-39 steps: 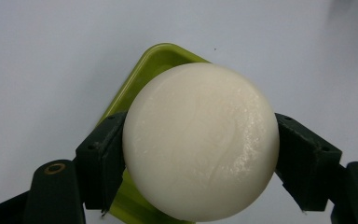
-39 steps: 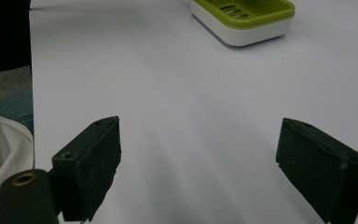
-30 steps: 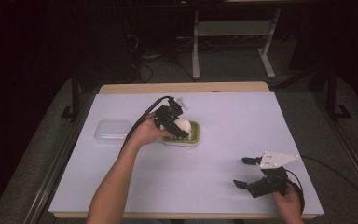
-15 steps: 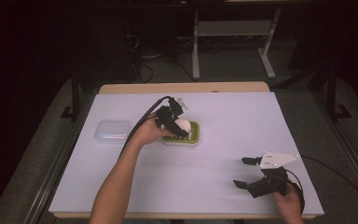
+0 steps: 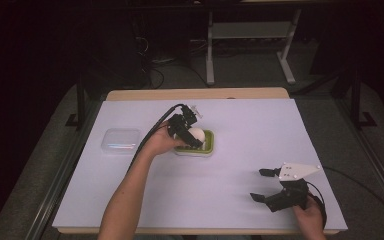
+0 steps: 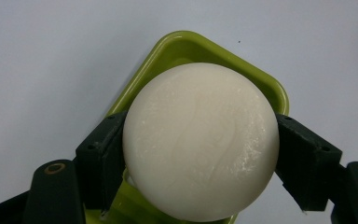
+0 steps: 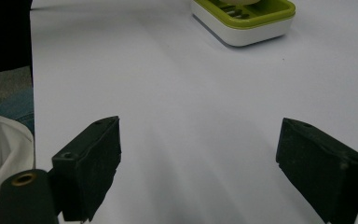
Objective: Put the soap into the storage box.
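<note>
At counter centre, my left gripper (image 5: pixel 189 131) has its jaws clamped on a round white soap (image 6: pixel 200 140), just over the green dish (image 6: pixel 186 46). Soap not yet released, I judge. Right gripper (image 5: pixel 267 185), approx 5 o'clock, jaws wide, empty.

The right gripper (image 7: pixel 200 163) hangs low over the pale table (image 7: pixel 191 93), its two black jaws spread wide with nothing between them. Far ahead, at the top edge, sits a green and white soap dish (image 7: pixel 242 18) (slots show in its green tray). At the left edge, a bit of white cloth (image 7: pixel 0 154) and blue fabric (image 7: pixel 16 107) peek in.
</note>
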{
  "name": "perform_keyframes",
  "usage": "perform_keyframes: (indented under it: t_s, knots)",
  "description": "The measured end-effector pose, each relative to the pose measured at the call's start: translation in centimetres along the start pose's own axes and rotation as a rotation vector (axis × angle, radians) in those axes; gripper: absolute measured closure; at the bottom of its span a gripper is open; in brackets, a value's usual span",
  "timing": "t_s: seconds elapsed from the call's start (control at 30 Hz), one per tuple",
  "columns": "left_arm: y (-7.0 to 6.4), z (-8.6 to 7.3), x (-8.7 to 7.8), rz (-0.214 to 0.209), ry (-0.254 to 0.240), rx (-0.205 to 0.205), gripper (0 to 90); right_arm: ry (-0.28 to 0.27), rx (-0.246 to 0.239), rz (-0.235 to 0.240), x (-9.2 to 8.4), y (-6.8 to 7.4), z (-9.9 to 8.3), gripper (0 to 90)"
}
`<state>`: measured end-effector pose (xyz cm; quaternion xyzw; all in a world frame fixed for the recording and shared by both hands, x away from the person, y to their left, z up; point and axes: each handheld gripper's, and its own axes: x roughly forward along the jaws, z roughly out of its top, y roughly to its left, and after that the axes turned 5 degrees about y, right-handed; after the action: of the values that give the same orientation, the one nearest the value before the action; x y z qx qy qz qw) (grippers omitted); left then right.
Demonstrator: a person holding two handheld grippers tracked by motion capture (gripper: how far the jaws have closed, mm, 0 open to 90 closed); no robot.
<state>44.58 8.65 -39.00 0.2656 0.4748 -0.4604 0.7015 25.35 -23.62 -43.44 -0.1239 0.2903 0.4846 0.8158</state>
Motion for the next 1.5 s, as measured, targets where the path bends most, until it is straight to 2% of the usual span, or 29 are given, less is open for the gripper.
perform_keyframes:
  t_s: [0.53, 0.63, 1.5]
  knots:
    - [0.2, 0.0, 0.9, 0.007, 0.009, -0.022, 24.8, 0.005, -0.004, 0.007, 0.1, 0.0, 0.0, 13.1]
    - [0.3, 0.0, 1.0, 0.010, 0.026, -0.011, 24.9, 0.005, -0.004, 0.007, 0.1, 0.0, 0.0, 13.1]
    - [0.4, 0.0, 1.3, 0.016, 0.041, -0.015, 24.7, 0.004, -0.005, 0.007, 0.1, 0.0, 0.1, 13.1]
